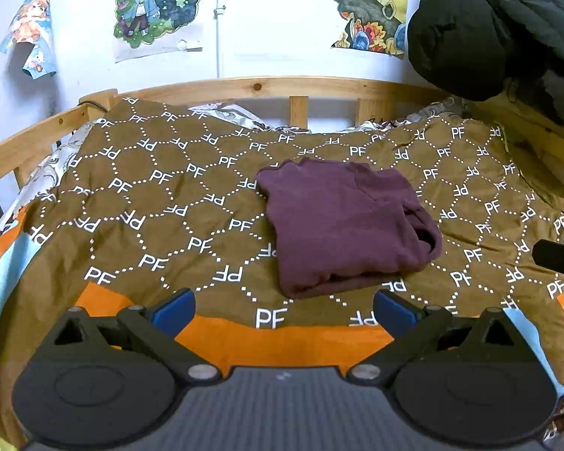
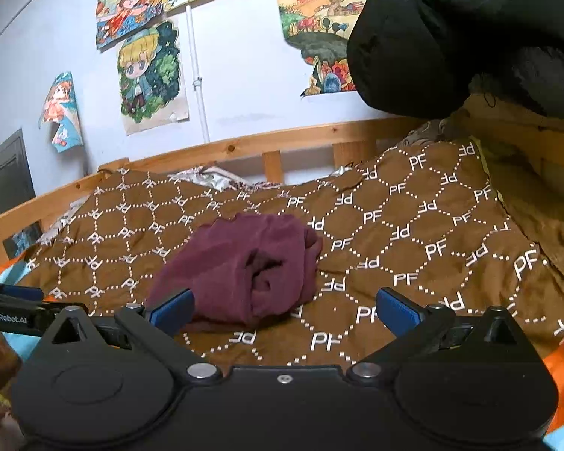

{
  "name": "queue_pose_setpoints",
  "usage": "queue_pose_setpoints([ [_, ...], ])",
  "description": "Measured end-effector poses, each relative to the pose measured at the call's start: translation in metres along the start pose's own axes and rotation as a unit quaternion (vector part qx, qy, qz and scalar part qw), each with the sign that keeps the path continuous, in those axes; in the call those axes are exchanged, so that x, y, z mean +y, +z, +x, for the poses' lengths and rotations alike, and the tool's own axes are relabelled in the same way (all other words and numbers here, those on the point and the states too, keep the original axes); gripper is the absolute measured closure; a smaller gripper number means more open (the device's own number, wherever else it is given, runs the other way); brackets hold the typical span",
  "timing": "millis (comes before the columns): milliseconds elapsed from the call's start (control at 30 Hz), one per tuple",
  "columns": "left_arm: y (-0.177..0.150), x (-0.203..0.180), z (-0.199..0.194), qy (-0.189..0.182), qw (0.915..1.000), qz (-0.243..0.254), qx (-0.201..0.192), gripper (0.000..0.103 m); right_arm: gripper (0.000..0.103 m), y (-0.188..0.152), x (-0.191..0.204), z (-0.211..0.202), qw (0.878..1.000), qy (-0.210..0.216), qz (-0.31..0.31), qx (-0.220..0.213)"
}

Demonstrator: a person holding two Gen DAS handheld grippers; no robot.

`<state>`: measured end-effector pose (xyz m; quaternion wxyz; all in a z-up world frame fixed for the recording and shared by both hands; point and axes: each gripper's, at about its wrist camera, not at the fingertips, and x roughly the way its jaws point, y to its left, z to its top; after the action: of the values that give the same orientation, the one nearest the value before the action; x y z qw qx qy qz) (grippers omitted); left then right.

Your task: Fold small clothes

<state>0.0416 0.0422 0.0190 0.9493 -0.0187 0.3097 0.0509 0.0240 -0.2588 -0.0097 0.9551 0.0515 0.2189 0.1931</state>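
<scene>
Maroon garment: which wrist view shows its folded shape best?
The left wrist view. There the maroon garment lies whole and unobstructed on the brown blanket, a flat folded rectangle. The right wrist view sees it end-on, showing bunched layers, its near corner behind a blue fingertip.

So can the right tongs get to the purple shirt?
Probably yes. The right tongs are open and empty, and the folded purple shirt lies just ahead on the brown cloth, a little toward their left finger, with nothing in between.
</scene>
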Motion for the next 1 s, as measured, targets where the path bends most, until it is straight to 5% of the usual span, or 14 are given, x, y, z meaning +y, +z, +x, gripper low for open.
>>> queue_pose_setpoints([
  [1000,-0.010,-0.001,0.006,0.006,0.9998,-0.008,0.015,0.000,0.001,-0.010,-0.001,0.006,1.000,0.015,-0.003,0.021],
])
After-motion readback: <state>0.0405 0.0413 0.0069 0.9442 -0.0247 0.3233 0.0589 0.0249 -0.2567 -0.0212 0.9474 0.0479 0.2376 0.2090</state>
